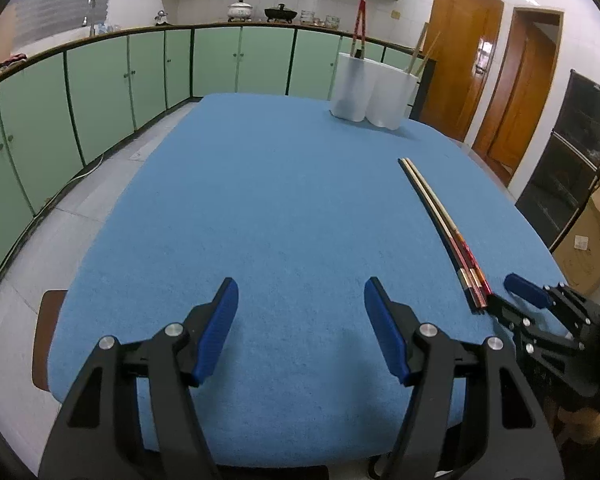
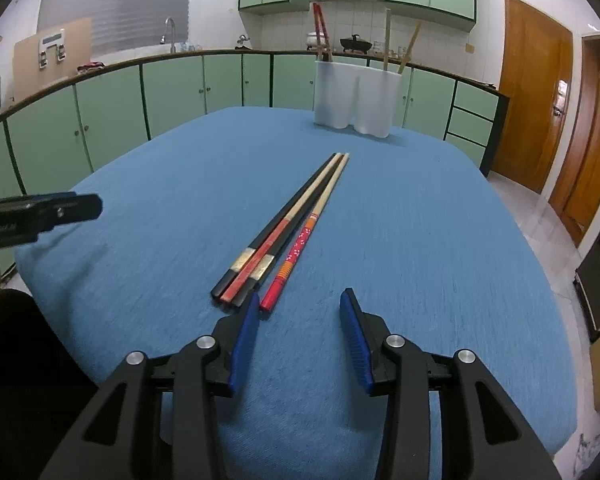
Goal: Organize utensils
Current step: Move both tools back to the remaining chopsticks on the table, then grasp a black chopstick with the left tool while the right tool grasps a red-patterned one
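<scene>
Four chopsticks (image 2: pixel 288 232) lie side by side on the blue table (image 2: pixel 420 240), their thin ends pointing toward the white holder (image 2: pixel 356 100) at the far edge, which has chopsticks standing in both cups. The right tool (image 2: pixel 300 304) sits just short of the chopsticks' thick ends, jaws partly apart, gripping nothing. The left tool (image 1: pixel 300 292), off to the chopsticks' left, stands wider, empty.

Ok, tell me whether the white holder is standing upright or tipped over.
Upright. The white holder stands on its base on the blue cloth, and the chopsticks in it stick up out of its top.
</scene>
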The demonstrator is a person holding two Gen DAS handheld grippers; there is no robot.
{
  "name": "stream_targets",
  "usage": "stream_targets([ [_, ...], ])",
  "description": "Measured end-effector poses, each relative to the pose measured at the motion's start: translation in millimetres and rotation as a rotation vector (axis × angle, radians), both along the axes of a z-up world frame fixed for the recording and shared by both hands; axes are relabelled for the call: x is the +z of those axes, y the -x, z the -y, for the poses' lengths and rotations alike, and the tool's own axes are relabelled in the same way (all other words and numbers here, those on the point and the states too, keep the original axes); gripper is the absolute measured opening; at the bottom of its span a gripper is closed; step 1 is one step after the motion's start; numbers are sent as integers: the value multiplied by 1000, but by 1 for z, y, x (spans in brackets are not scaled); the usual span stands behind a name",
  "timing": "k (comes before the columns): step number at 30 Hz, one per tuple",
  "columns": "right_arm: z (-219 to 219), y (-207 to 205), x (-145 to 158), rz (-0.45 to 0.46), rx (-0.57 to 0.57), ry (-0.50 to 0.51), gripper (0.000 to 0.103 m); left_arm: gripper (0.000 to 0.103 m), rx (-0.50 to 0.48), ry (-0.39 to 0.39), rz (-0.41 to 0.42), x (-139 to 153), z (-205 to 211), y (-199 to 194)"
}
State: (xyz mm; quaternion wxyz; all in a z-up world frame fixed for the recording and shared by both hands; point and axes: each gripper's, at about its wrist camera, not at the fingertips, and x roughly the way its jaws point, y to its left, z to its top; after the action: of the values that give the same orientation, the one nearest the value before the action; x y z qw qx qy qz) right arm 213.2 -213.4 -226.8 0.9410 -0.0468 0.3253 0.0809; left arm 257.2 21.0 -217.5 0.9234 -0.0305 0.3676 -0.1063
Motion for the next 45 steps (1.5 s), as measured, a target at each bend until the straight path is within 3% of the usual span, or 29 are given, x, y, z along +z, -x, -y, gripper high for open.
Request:
stream_targets([
  [7, 28, -4, 0, -14, -60, -18, 6, 64, -100, -23, -11, -10, 37, 7],
  [14, 65, -6, 0, -33, -129, -68, 6, 64, -200, -84, -9, -22, 87, 17],
  [21, 73, -5, -2, -32, -137, -95, 6, 66, -202, -117, 0, -25, 115, 15],
  [30, 76, -5, -3, -25, -138, -108, 6, 67, -180, -119, 13, -25, 122, 16],
  [34, 71, -1, -1, -5, -110, -105, 10, 66, -223, -124, 6, -23, 116, 24],
  [37, 65, -1, -1, 5, -101, -88, 15, 69, -210, -141, 17, -25, 113, 23],
  [43, 61, -9, -3, -2, -109, -63, 16, 69, -190, -133, 33, -25, 118, 15],
  [45, 62, -10, -5, -4, -118, -55, 15, 63, -166, -129, 48, -25, 116, 15],
])
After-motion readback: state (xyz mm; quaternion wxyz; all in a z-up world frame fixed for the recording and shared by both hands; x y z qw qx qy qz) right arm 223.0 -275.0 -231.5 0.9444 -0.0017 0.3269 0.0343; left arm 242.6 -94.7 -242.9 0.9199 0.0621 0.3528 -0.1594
